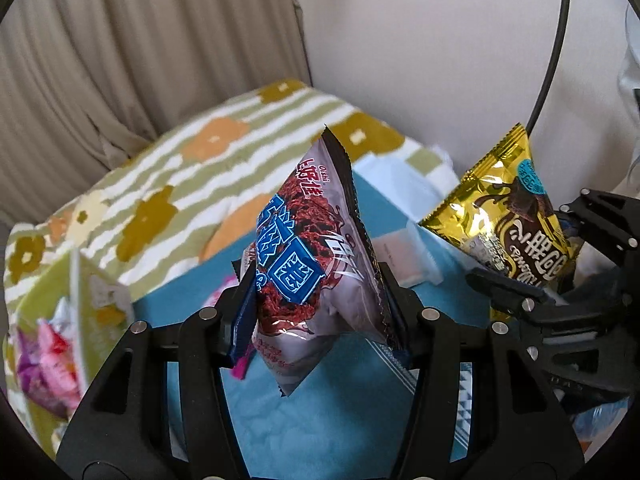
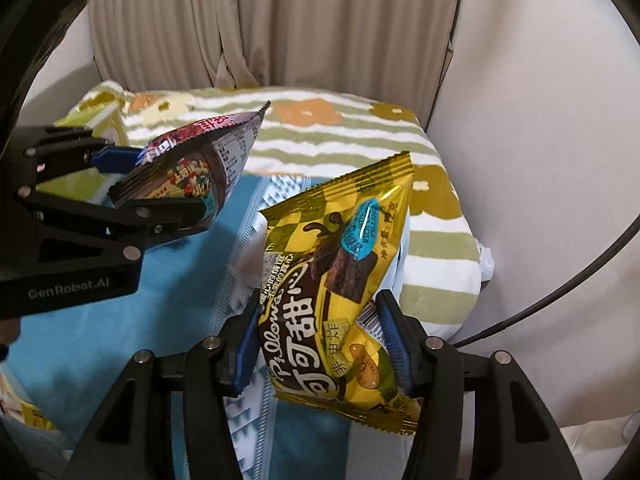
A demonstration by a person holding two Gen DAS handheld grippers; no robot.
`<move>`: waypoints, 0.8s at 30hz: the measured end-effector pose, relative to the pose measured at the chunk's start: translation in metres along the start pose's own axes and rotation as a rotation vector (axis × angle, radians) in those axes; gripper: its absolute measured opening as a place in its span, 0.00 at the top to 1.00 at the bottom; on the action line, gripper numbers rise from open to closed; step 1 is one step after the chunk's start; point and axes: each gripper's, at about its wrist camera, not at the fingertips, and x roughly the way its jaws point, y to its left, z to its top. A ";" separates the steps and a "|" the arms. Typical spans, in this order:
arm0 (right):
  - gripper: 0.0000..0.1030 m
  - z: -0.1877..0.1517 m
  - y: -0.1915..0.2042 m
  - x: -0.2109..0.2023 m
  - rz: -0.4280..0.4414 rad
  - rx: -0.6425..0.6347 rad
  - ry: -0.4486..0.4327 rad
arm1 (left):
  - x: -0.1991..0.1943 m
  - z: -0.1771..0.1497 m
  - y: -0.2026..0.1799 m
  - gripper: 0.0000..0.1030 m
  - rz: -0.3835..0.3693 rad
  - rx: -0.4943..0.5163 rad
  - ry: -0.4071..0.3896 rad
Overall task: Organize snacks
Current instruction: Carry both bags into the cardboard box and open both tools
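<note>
— Gripping what, low in each frame?
— Left gripper (image 1: 316, 312) clamps the brown snack bag (image 1: 316, 248); right gripper (image 2: 324, 344) clamps the gold snack bag (image 2: 340, 280), both lifted above the blue cloth (image 1: 340, 420).
— Farther back?
— Floral blanket (image 2: 340, 128), then curtain (image 2: 320, 20) at top.

We see soft, even indoor light; glare glints on the gold packet (image 2: 340, 280); the blanket (image 1: 168, 168) smears with blur, and fisheye edges curve darkly.
</note>
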 end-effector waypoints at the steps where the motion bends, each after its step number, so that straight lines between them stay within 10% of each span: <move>1: 0.51 0.005 0.001 -0.010 0.015 0.005 -0.013 | -0.016 0.000 0.004 0.51 0.015 -0.011 -0.020; 13: 0.51 0.075 0.075 -0.083 0.276 -0.038 -0.133 | -0.137 -0.034 0.105 0.51 0.246 -0.186 -0.082; 24: 0.51 0.137 0.211 -0.052 0.480 -0.035 -0.115 | -0.164 -0.098 0.238 0.51 0.347 -0.305 -0.011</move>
